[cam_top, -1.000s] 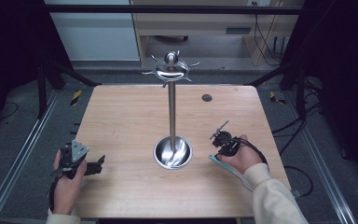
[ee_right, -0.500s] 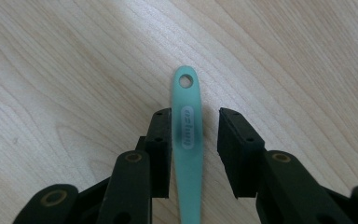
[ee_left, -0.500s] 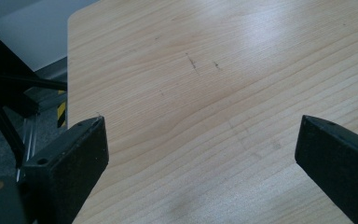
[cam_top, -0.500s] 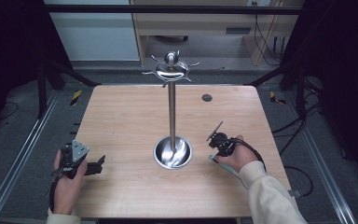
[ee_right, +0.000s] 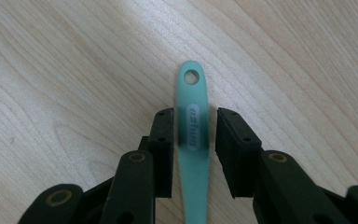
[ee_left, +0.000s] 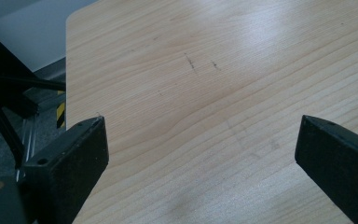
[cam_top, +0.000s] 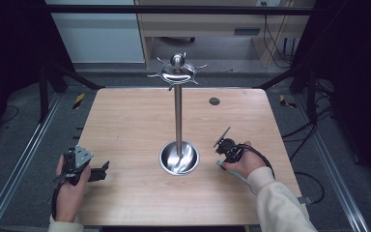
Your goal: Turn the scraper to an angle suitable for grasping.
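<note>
At the near left edge of the wooden table, the left gripper rests in the person's hand with its jaws spread wide over bare wood, holding nothing. On the near right, the right gripper has its jaws narrowly apart on either side of a teal handle lying on the table; whether they touch it cannot be told. Farther in, a metal stand rises from its round dish-shaped base at the table's middle.
</note>
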